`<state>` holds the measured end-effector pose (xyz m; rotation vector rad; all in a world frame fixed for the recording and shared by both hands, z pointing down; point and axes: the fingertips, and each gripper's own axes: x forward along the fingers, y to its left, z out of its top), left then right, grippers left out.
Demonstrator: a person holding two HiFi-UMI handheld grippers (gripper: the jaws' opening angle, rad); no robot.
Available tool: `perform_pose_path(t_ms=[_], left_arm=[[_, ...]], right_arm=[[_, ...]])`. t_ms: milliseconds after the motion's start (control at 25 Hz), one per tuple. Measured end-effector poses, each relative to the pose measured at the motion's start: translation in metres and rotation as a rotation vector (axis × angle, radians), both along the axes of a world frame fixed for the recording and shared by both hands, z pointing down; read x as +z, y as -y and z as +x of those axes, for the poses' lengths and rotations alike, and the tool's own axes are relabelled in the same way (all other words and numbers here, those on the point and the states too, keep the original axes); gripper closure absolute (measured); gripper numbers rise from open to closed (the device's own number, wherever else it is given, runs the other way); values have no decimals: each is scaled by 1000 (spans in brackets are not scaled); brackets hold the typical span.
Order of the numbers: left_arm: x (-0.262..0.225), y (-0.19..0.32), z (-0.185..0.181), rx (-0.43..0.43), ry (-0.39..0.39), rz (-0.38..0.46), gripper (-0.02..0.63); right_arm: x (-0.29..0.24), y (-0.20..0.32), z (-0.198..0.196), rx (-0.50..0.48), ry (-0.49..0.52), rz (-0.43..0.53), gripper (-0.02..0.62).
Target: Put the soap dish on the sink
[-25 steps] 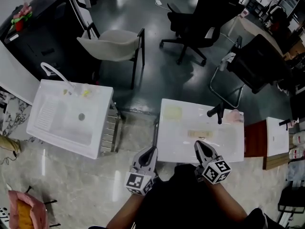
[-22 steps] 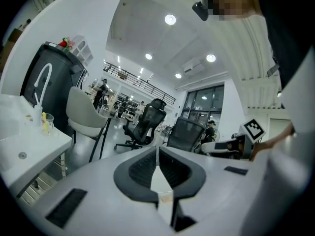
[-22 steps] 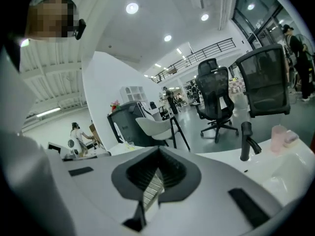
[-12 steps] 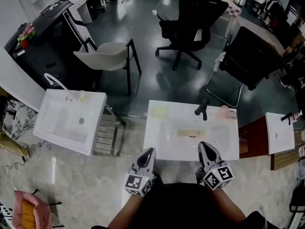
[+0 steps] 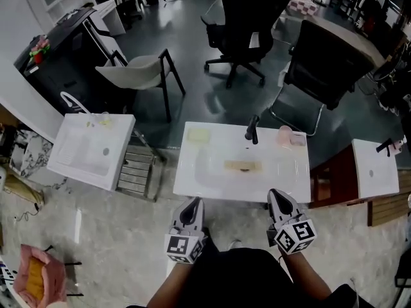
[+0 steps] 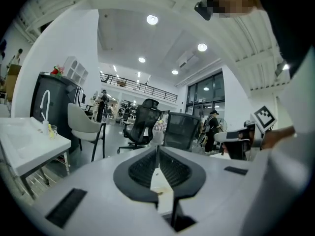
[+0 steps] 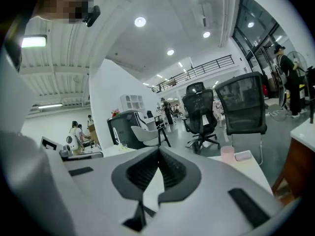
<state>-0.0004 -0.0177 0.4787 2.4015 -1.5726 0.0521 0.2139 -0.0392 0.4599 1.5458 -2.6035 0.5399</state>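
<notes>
The left tongs (image 5: 194,203) and the right tongs (image 5: 276,195) were closed, holding nothing; ahead, between them and somewhat nearer the right, the tan oblong soap dish (image 5: 242,166) (so judged) lay in the basin of the white rectangular sink (image 5: 186,173), long axis crosswise; only the head view showed its outline; the tongs' bodies masked both gripper views.
</notes>
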Motion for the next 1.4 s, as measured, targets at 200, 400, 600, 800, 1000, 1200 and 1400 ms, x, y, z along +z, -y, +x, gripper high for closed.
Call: perform_pose_path(t_ms=[200, 400, 600, 800, 1000, 1200, 1400], left_arm=[[2, -40, 32, -34, 46, -10, 583], [-3, -66, 59, -44, 64, 4, 583], [-1, -77, 89, 31, 85, 5, 583], [-10, -79, 98, 26, 102, 48, 583], [-11, -90, 94, -24, 98, 57, 583], [-11, -102, 90, -50, 85, 59, 583], [-12, -102, 86, -60, 74, 63, 583]], right_arm=[[6, -30, 36, 11, -65, 7, 595], [18, -54, 71, 32, -60, -10, 596], [11, -67, 102, 83, -45, 9, 597], [2, -71, 121, 98, -73, 48, 597], [2, -75, 123, 75, -101, 59, 597], [5, -86, 119, 53, -131, 68, 597], [9, -92, 121, 54, -143, 69, 597]])
